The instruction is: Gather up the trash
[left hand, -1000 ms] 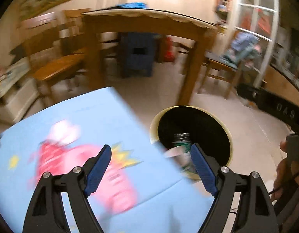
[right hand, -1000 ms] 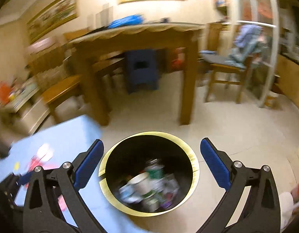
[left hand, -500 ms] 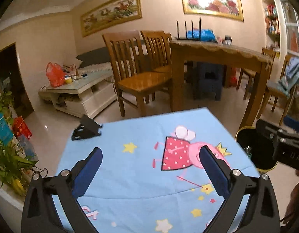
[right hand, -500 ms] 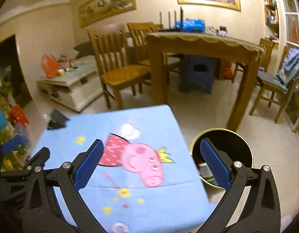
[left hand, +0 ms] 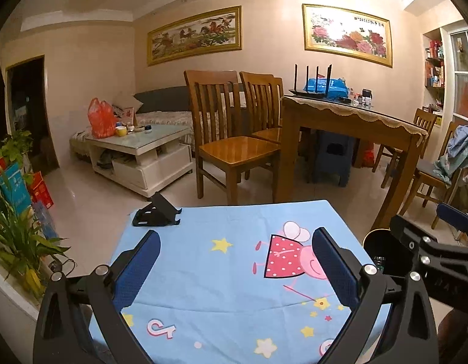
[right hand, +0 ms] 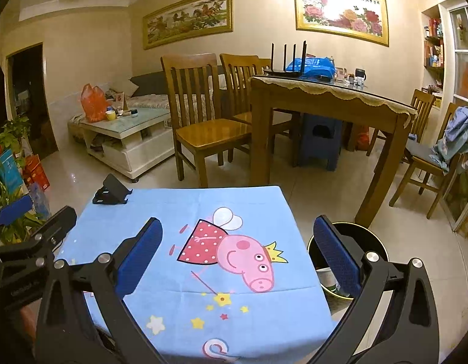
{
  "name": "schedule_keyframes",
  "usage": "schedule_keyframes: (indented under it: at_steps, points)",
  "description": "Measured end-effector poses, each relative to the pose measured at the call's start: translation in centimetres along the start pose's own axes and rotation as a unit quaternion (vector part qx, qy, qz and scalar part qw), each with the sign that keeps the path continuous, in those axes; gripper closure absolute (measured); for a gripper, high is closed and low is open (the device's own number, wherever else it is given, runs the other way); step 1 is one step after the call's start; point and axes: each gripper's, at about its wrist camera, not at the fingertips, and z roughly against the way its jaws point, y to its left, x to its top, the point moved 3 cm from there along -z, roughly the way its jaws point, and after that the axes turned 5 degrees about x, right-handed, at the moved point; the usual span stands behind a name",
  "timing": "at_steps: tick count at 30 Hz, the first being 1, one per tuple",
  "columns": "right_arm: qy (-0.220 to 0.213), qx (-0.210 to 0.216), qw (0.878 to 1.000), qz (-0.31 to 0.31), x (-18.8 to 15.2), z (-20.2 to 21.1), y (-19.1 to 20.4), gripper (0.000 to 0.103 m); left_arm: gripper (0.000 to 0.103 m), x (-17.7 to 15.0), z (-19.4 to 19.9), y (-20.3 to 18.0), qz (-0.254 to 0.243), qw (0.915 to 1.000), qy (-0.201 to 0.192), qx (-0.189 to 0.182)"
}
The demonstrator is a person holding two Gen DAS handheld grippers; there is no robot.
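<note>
A blue cartoon-print cloth (left hand: 234,273) (right hand: 185,212) covers a small table in front of me. My left gripper (left hand: 235,268) hangs open above the cloth with nothing between its blue pads. My right gripper (right hand: 237,261) is open too and holds nothing; its right finger overlaps the bin. The black trash bin with a yellow rim (right hand: 370,242) (left hand: 378,247) stands on the floor off the table's right edge, with a white cup and other rubbish inside. No loose trash shows on the cloth.
A black phone stand (left hand: 156,212) (right hand: 111,192) sits at the cloth's far left corner. Beyond stand wooden chairs (left hand: 231,139), a dining table (left hand: 349,118), a blue stool (right hand: 320,139) and a white coffee table (left hand: 137,151). Potted plants (left hand: 18,242) line the left.
Both grippers swung up and left from over the bin to above the blue cloth. The left jaws widened. The bin slid to the right of both views.
</note>
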Motion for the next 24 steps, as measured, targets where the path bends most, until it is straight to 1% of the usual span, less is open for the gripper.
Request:
schedule_keyframes:
  at_steps: [9, 13, 24]
  points:
    - [-0.001, -0.003, 1.0, -0.001, -0.49, 0.37, -0.32, 0.005, 0.007, -0.37, -0.21, 0.1, 0.001, 0.9999, 0.01, -0.003]
    - [-0.002, -0.005, 1.0, 0.0, -0.36, 0.33, -0.63, 0.005, 0.007, -0.51, -0.52, 0.04, -0.003, 0.9999, 0.013, 0.002]
    - [-0.005, -0.008, 1.0, 0.002, -0.19, 0.04, -0.75, 0.005, 0.007, -0.64, -0.67, 0.3, -0.002, 0.9999, 0.012, 0.007]
